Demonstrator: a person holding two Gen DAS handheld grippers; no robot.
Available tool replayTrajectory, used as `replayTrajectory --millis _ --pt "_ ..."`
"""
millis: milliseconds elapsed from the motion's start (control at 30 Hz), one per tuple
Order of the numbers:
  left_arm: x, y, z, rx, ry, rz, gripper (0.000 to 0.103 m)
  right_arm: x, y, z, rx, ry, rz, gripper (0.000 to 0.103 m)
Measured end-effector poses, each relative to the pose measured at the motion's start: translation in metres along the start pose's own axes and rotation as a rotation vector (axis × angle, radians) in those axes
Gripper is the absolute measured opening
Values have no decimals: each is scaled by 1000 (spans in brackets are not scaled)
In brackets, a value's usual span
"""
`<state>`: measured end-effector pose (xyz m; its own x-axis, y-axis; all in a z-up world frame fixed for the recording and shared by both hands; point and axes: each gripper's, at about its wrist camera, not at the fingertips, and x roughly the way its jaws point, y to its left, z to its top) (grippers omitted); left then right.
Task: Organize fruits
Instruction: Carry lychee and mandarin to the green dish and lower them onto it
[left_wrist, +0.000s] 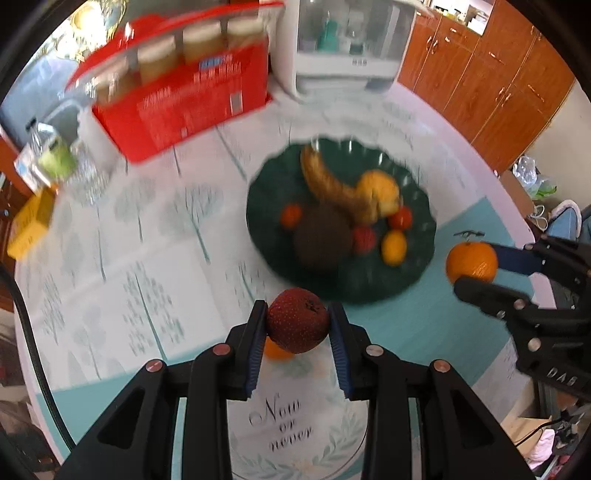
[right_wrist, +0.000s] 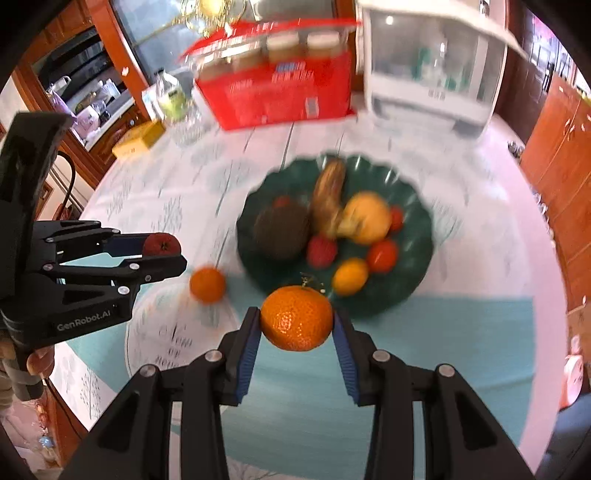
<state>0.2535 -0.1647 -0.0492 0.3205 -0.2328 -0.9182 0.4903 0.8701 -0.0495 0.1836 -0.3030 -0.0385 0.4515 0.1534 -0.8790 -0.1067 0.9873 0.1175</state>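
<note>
My left gripper (left_wrist: 297, 326) is shut on a dark red speckled fruit (left_wrist: 297, 320), held above the table short of the plate; both show in the right wrist view (right_wrist: 162, 248). My right gripper (right_wrist: 296, 320) is shut on an orange mandarin (right_wrist: 296, 317), also seen in the left wrist view (left_wrist: 471, 261). A dark green scalloped plate (left_wrist: 273, 192) (right_wrist: 413, 273) holds a banana (left_wrist: 334, 186), a brown round fruit (left_wrist: 322, 240), a yellow fruit and several small red and yellow fruits. A small orange (right_wrist: 207, 285) lies on the table left of the plate.
A red carton of jars (left_wrist: 192, 96) (right_wrist: 280, 92) and a white appliance (left_wrist: 347, 44) (right_wrist: 432, 66) stand at the table's back. A water bottle (left_wrist: 51, 155) and a yellow box (left_wrist: 29, 225) sit at the back left. Wooden cabinets (left_wrist: 491, 85) line the right.
</note>
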Motion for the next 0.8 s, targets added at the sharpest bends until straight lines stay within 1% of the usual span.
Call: replayTrajectory --millis 100,167,267,367,467,567,667,800 --pt "-10 1 25 7 -17 9 31 -15 -14 33 -13 -36 -23 40" --pt "-12 1 47 14 -31 28 31 -22 -22 54 -18 -59 -44 40" --pt "-12 0 72 21 -41 56 31 -27 -35 81 -5 -78 -47 40" --pt "-5 1 93 11 -36 65 31 -22 -49 107 19 -80 -50 40" --pt "11 8 110 -13 -18 68 31 -4 -65 128 53 -62 -44 40" --pt "34 16 118 -56 7 57 31 23 -76 137 89 -21 -34 40" --pt "58 21 121 -92 30 49 31 51 -83 136 105 21 -37 40" --pt "88 23 120 -125 64 23 31 88 -88 130 136 90 -12 40"
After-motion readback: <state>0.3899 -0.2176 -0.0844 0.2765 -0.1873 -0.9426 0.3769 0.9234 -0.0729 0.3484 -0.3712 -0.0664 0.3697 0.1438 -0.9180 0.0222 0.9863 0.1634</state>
